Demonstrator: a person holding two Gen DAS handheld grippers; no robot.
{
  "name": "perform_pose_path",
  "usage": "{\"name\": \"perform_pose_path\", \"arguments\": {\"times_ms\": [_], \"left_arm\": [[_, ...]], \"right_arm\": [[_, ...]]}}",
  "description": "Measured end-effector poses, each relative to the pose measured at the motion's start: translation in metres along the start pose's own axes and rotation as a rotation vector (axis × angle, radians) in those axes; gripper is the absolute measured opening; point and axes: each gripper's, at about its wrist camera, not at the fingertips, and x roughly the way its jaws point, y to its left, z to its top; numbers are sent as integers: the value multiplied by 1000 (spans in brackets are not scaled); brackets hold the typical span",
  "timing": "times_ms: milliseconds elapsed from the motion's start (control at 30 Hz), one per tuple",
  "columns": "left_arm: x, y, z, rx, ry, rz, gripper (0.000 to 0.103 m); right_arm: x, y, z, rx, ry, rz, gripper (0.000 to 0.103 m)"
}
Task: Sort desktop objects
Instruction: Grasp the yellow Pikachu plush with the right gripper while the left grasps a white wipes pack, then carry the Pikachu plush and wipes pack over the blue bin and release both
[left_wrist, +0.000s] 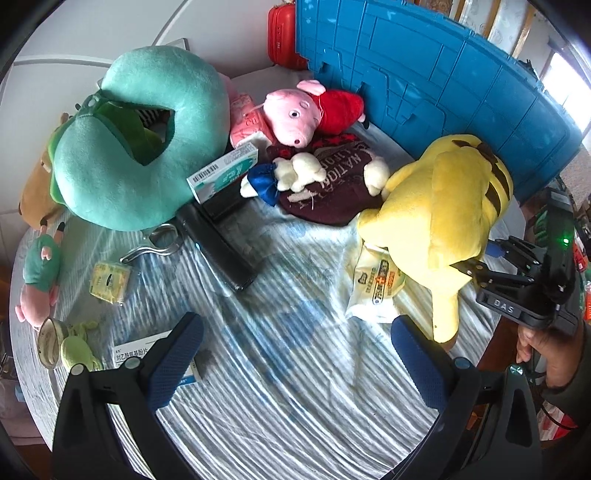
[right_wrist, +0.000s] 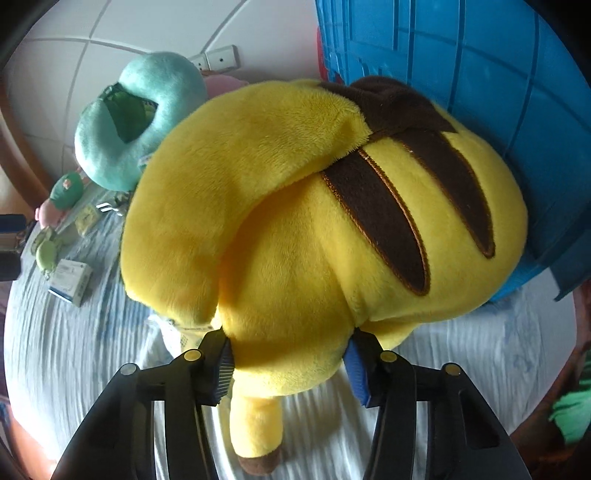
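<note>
Yellow plush fills nearly my whole right-hand view: the yellow stuffed toy lies face down on the striped cloth, its brown-striped back toward me and the blue crate just behind it. My right gripper has its pads pressed into the toy's lower end from both sides, the fabric bulging between them, so I count it as clamped on the toy — the left-hand view shows the same grip on the toy's near edge. My left gripper hangs with its jaws wide apart over bare cloth, holding nothing. I judge this toy to be light for its bulk, soft and squashy all through, nothing fragile in it. The pile is a little slick, and the stuffing gives, so a shallow pinch on loose fur could slide off or let the body swing and droop once it leaves the cloth. A deeper bite across a firm, narrow part, the base of the body where I have it or a limb, should serve better than the round back, which looks too wide for my jaws. A white-and-yellow packet lies partly under the toy, touching it — it may get dragged along when the toy comes up. The teal neck pillow sits well apart.
</note>
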Motion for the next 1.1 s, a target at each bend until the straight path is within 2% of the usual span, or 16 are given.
{"name": "perform_pose_path", "arguments": {"times_ms": [233, 433, 500, 633, 767, 867, 900, 933, 1000, 1033, 1100], "left_arm": [[9, 0, -4, -10, 0, -35, 103], [56, -26, -24, 26, 39, -131, 103], [73, -44, -31, 85, 38, -160, 103], [104, -88, -40, 281, 6, -227, 103], [129, -114, -47, 448, -23, -214, 103], [147, -122, -51, 524, 3, -188, 101], [146, -121, -50, 511, 7, -201, 98], [145, -119, -48, 494, 11, -214, 79], [143, -116, -44, 460, 19, -240, 57], [142, -114, -42, 443, 23, -253, 43], [140, -108, -38, 394, 34, -278, 36]], "right_arm": [[-30, 15, 14, -26, -32, 18, 45], [-55, 20, 31, -67, -56, 21, 45], [-57, 21, 35, -74, -56, 16, 45], [-58, 20, 39, -77, -51, 8, 45], [-58, 21, 39, -77, -45, -1, 45], [-57, 22, 39, -75, -41, -9, 45], [-56, 22, 38, -75, -40, -12, 46], [-56, 22, 38, -74, -39, -14, 46], [-56, 21, 37, -73, -38, -16, 46], [-57, 21, 37, -73, -38, -16, 46], [-56, 22, 39, -73, -37, -15, 46]]}}
